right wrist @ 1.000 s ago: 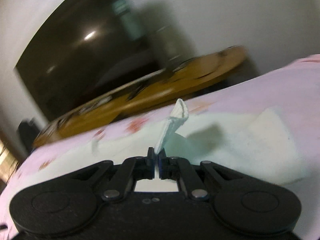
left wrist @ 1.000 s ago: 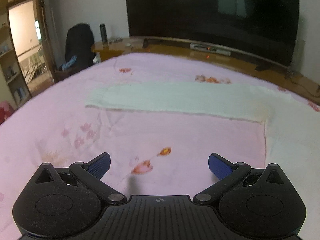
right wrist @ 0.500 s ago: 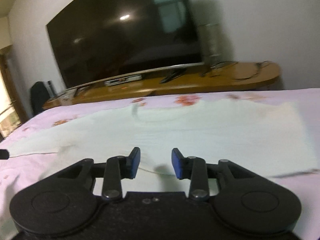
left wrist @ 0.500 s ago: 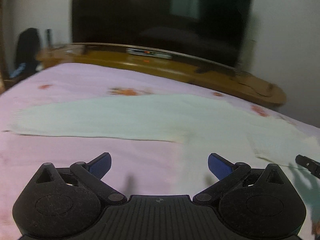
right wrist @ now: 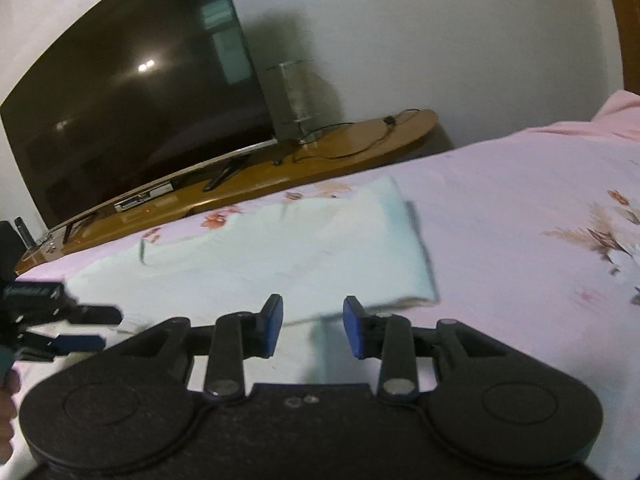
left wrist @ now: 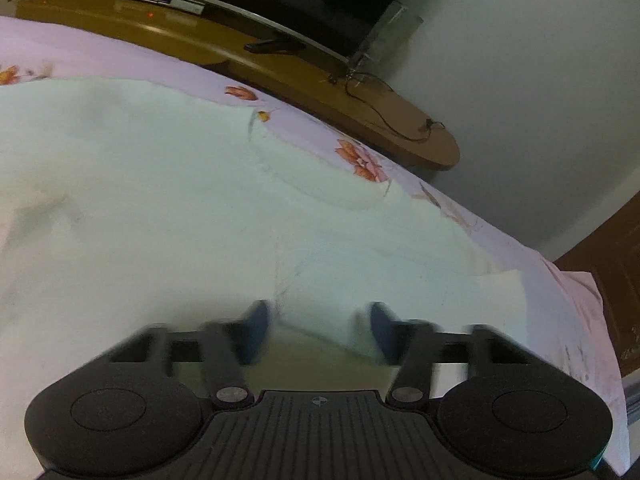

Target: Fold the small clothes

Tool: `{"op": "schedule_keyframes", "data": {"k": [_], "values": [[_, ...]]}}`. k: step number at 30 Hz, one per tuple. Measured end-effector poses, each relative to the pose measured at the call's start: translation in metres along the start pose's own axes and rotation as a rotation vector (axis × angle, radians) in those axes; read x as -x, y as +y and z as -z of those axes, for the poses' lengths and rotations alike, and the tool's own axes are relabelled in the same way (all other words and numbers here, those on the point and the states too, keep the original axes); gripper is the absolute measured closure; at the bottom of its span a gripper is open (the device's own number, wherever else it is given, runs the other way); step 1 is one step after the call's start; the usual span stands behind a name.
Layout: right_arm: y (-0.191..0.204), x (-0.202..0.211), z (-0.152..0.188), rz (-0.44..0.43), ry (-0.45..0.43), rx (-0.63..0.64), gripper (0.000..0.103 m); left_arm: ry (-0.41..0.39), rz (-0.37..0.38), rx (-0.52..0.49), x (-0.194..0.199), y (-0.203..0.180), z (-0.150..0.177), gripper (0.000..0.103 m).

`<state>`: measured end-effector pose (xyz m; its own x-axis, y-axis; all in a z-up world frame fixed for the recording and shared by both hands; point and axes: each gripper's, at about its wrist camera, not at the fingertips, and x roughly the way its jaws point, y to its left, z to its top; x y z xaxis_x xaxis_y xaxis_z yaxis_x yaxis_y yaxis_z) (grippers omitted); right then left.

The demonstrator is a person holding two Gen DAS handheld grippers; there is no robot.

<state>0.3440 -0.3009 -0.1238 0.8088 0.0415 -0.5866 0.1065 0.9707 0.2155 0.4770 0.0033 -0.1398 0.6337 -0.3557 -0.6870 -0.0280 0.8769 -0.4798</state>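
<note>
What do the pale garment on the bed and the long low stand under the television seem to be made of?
The garment looks like soft, matte knit cotton: it lies limp with gentle creases. The stand looks like varnished wood or wood veneer: brown and glossy, with reflections on its top; which one cannot be told.

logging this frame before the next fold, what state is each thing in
white garment: spread flat on the bed, right sleeve already folded in
left gripper: jaws have just been closing, blurred, a fold of the garment's near edge between them, grip unclear
right gripper: open, empty, low over the garment's near edge
television: off, screen dark
pink floral bedsheet: smooth, under the garment
</note>
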Motion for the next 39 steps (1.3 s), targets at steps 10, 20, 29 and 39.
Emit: {"op": "schedule_keyframes", "data": {"k": [10,20,29,39], "values": [[-0.006,-0.005,0.007,0.012,0.021,-0.029,0.066,-0.113,0.025,-0.062,0.043,0.006,-0.037,0.101],[0.008,-0.014,0.001,-0.01,0.034,-0.002,0.066,-0.148,-0.093,-0.038,0.085,0.077,-0.05,0.1],[0.011,-0.03,0.001,0.005,0.072,0.033,0.067,-0.123,-0.139,-0.032,0.077,0.103,-0.05,0.1],[0.013,-0.04,-0.002,0.014,0.087,0.076,0.09,-0.086,-0.127,-0.037,0.062,0.102,-0.04,0.1]]}}
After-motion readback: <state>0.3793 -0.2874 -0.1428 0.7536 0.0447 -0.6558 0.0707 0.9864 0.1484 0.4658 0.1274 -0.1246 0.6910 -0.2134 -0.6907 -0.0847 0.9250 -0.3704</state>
